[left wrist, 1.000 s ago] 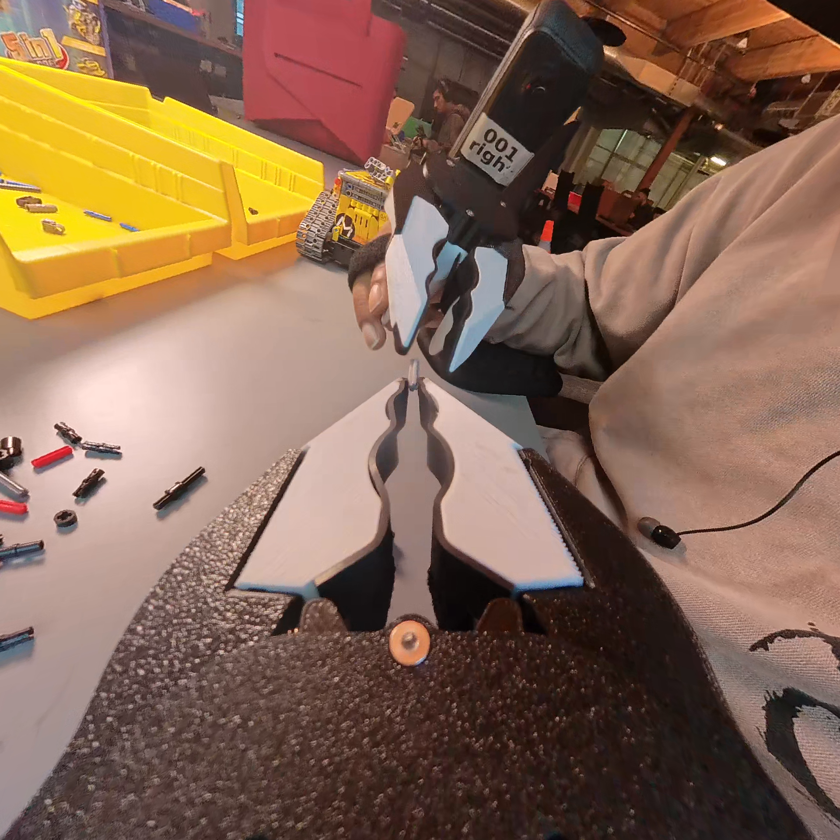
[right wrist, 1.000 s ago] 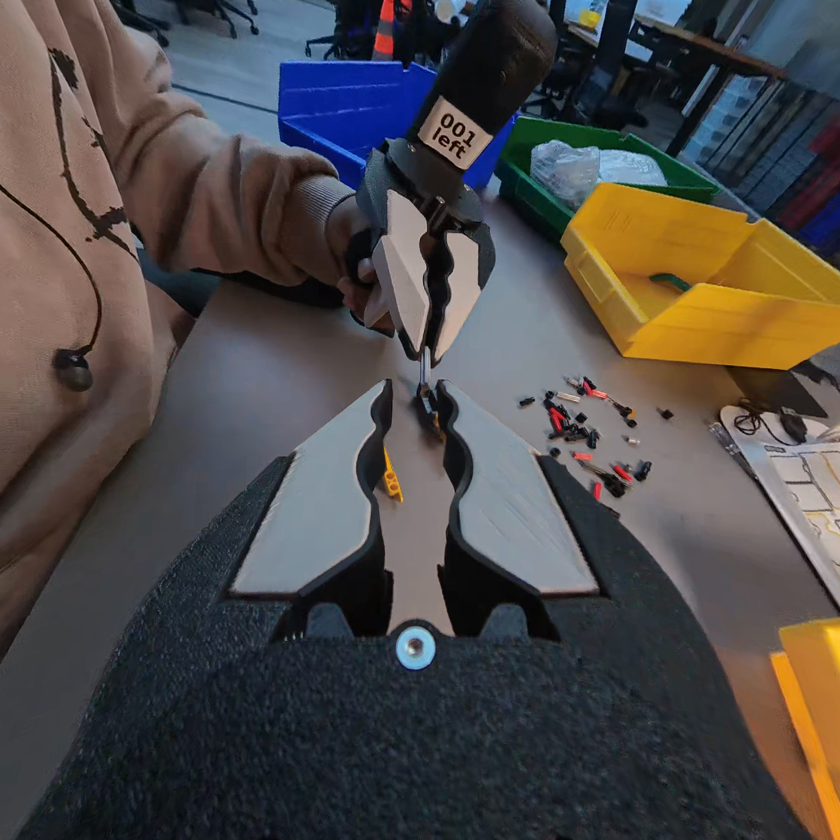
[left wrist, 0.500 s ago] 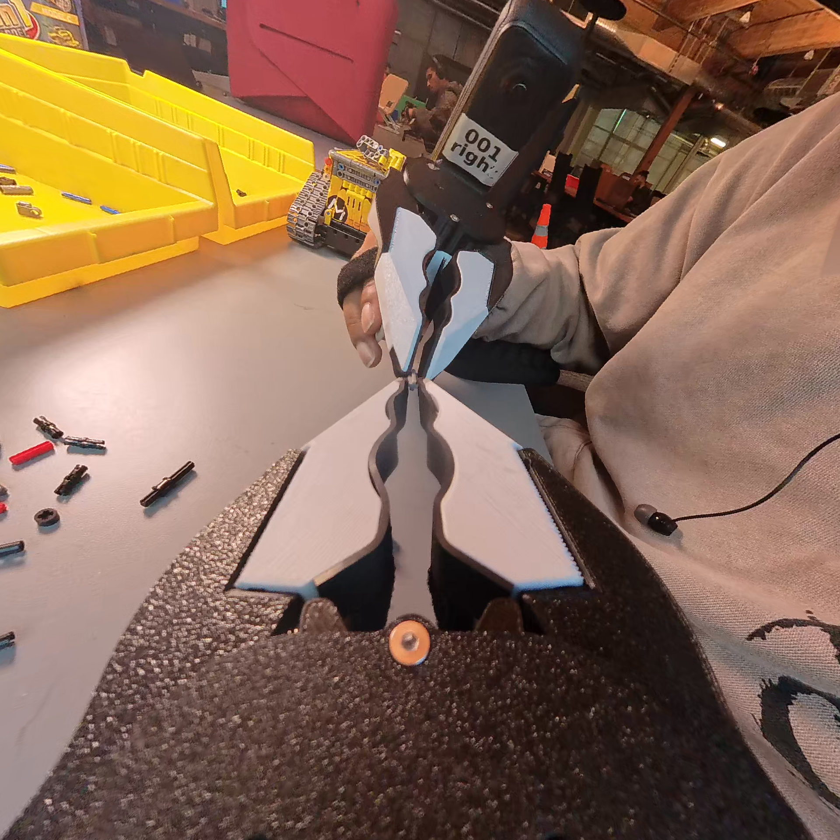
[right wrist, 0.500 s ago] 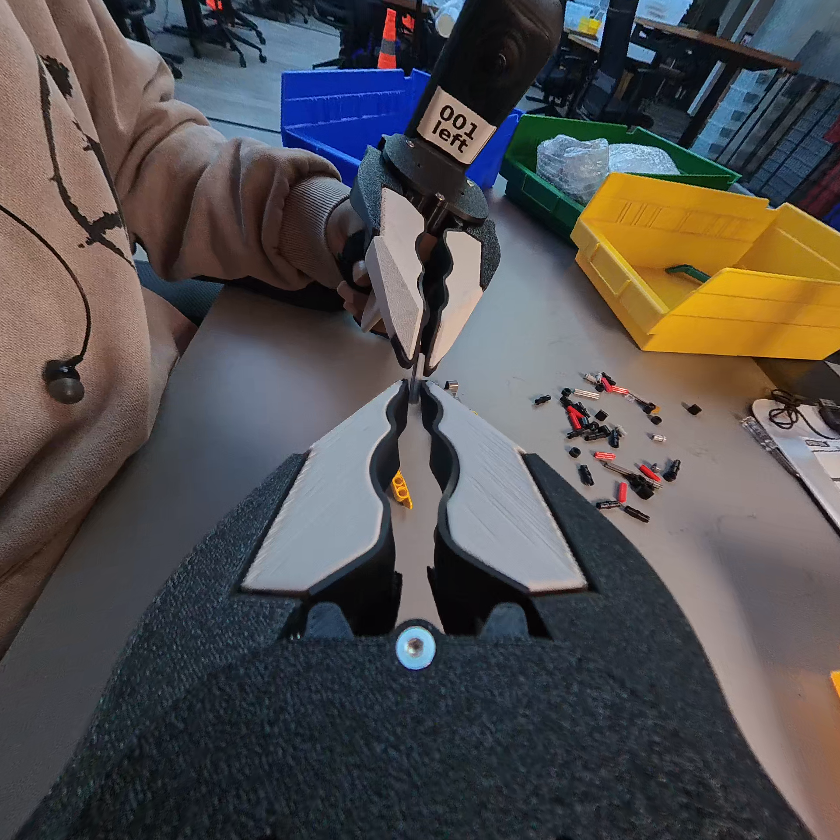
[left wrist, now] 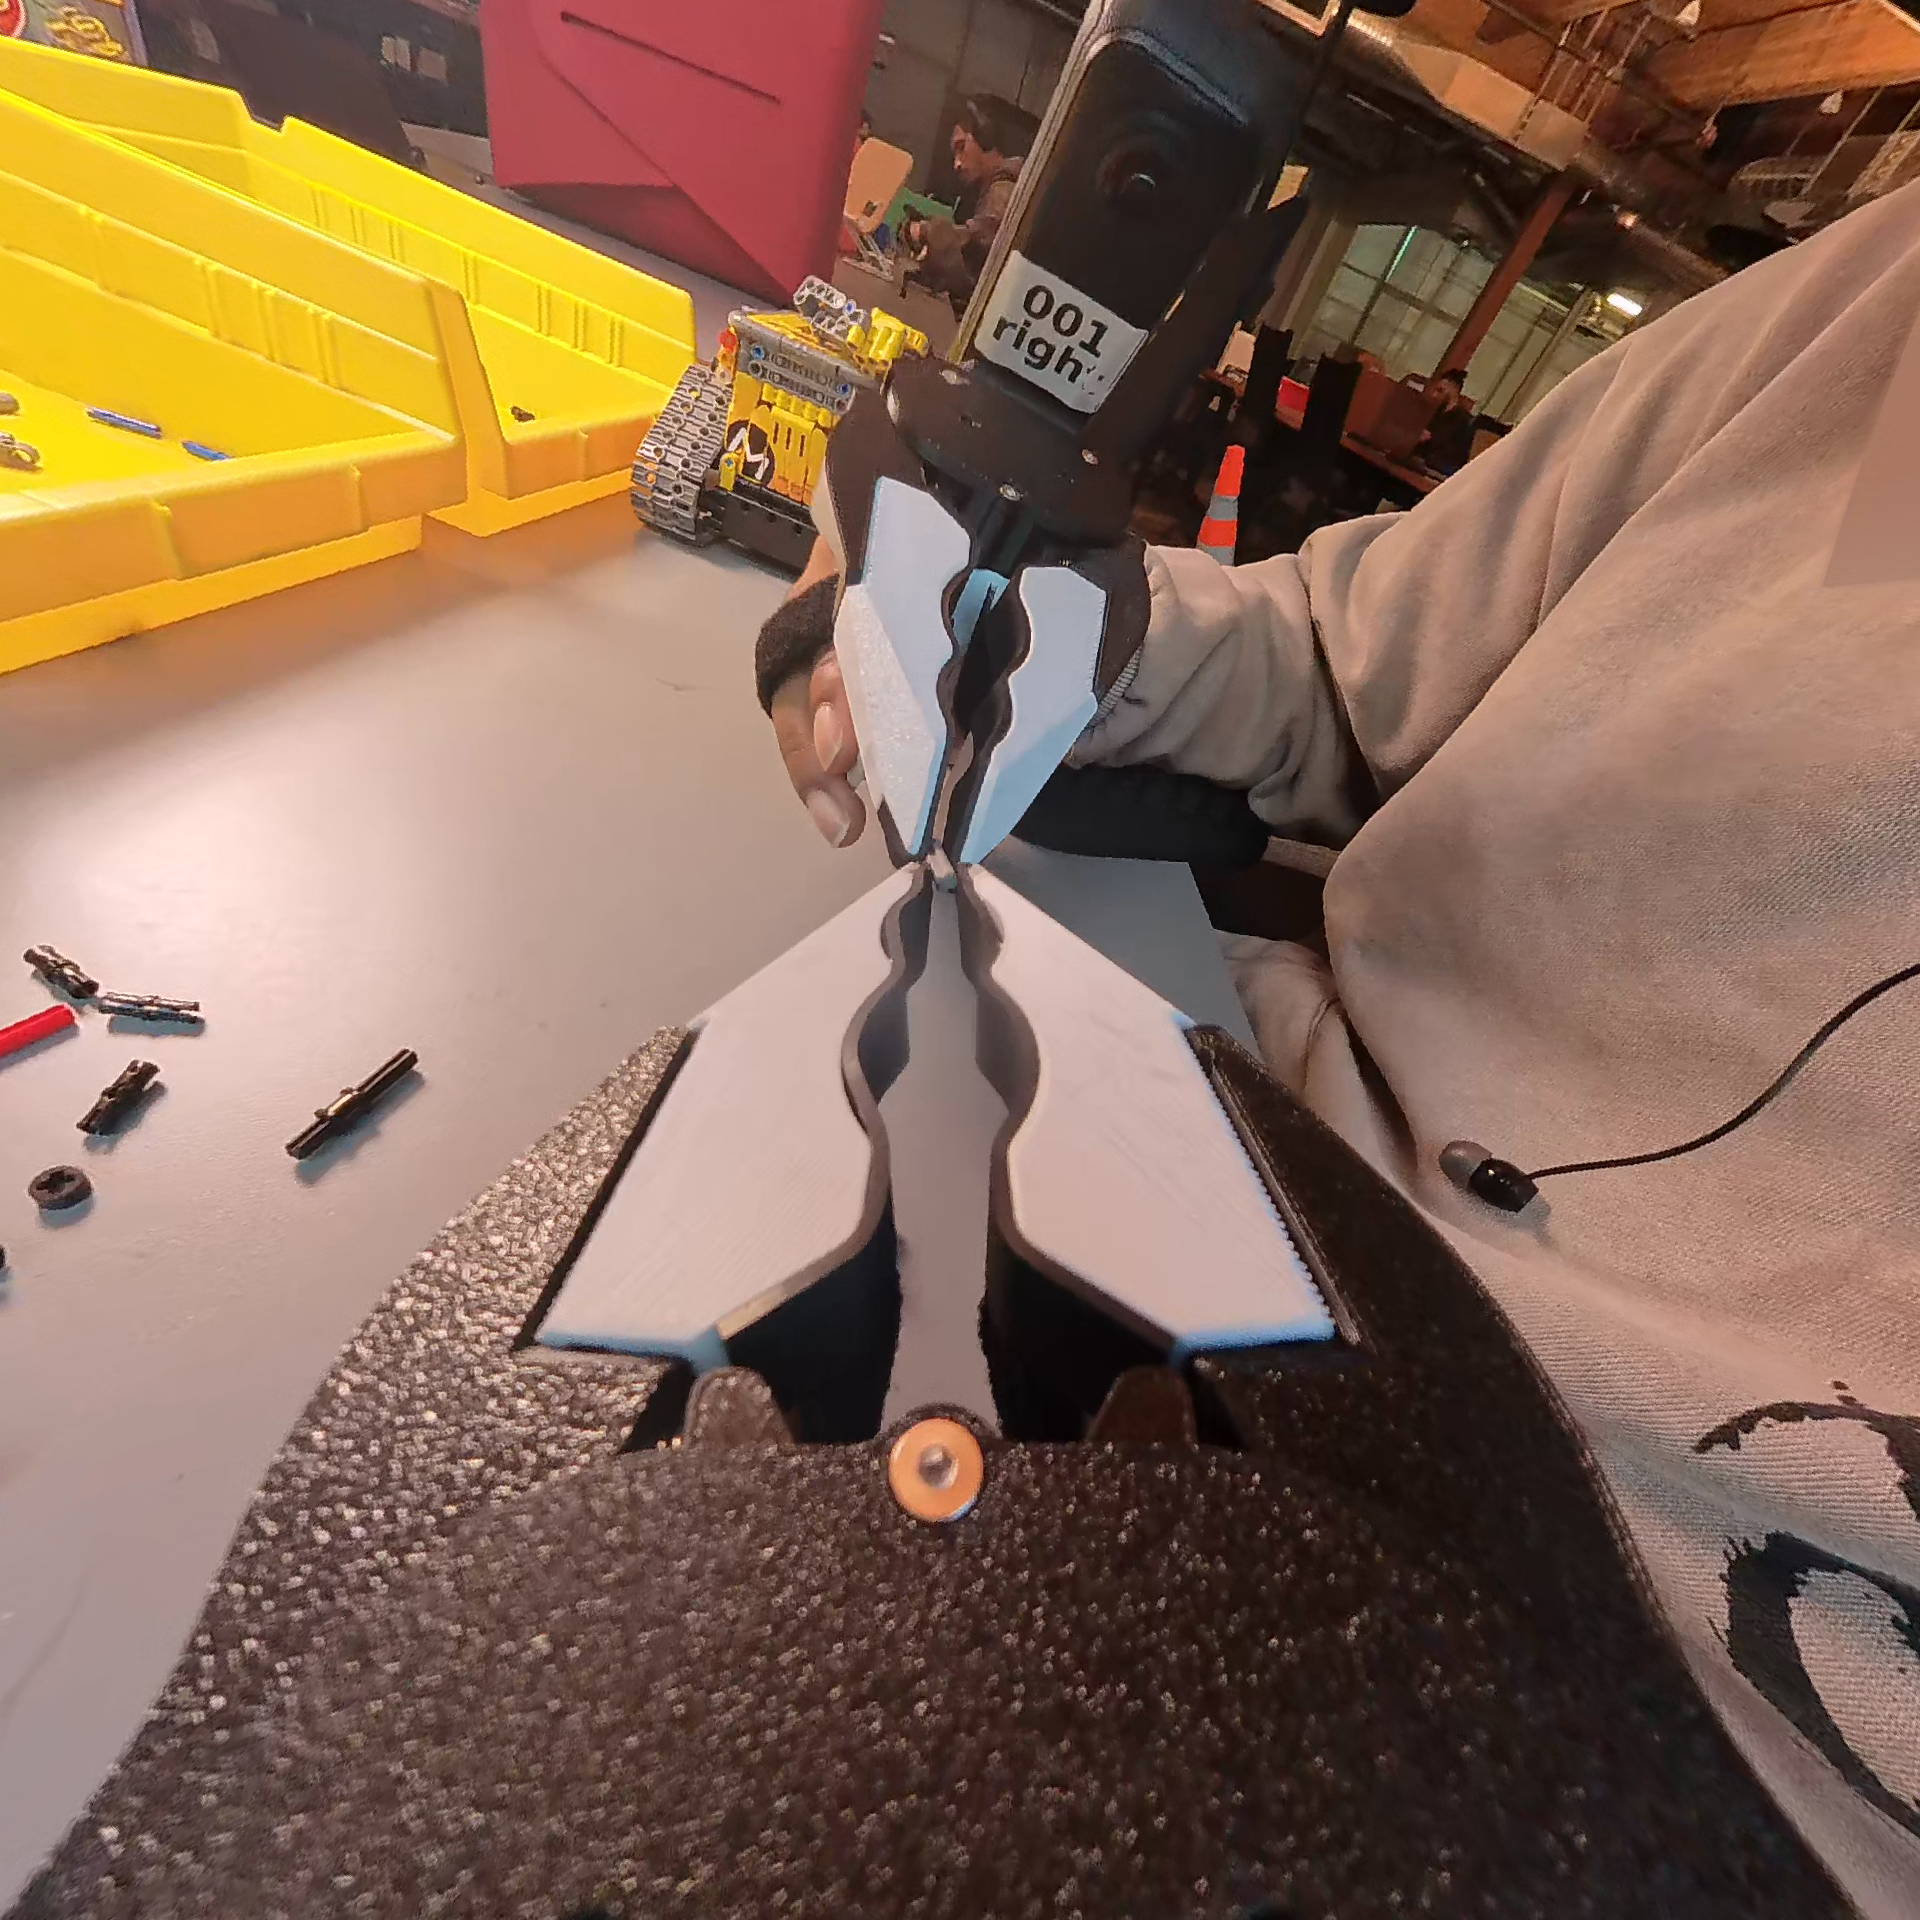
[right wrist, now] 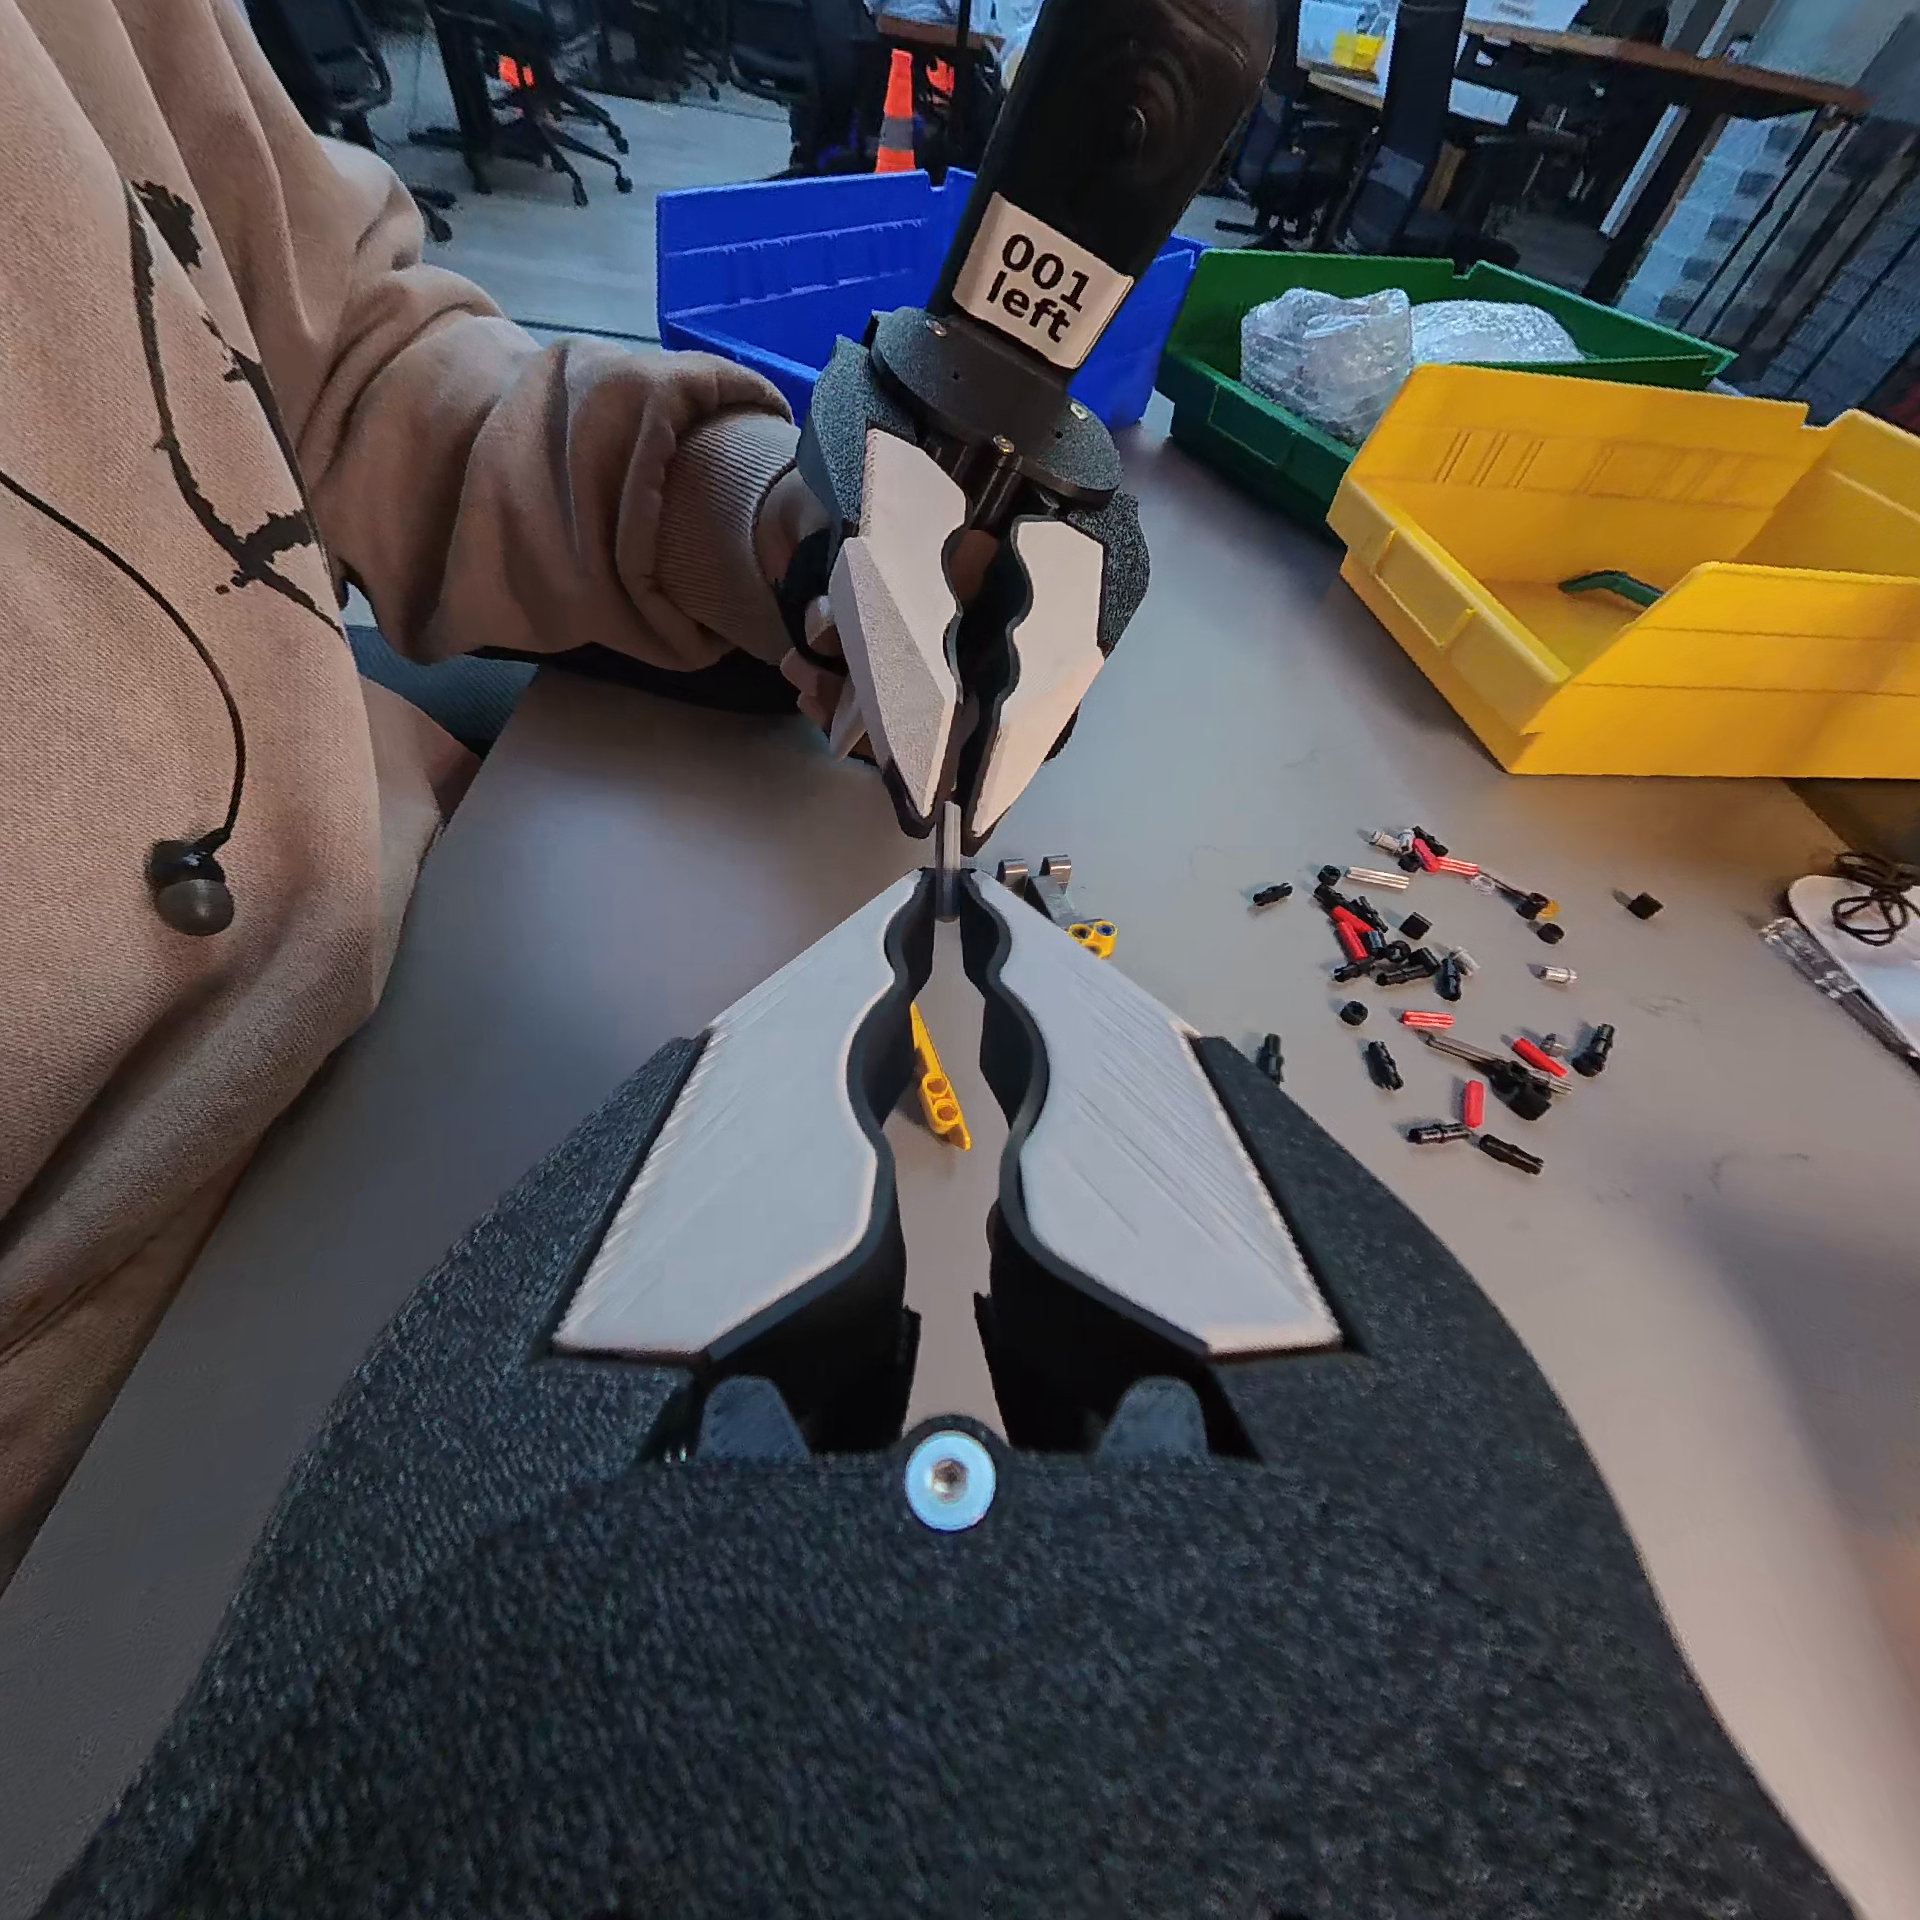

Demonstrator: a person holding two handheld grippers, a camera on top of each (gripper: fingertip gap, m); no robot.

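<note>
Right wrist view: right gripper (right wrist: 943, 900) and left gripper (right wrist: 948, 821) meet tip-to-tip, both clamped on one upright grey pin (right wrist: 949, 854) above the table (right wrist: 644, 883).

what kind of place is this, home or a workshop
Most likely a shared workshop or lab, not a home: parts bins on a grey table, loose toy-brick pins, a tracked brick model, and rows of work desks with a traffic cone behind.
</note>
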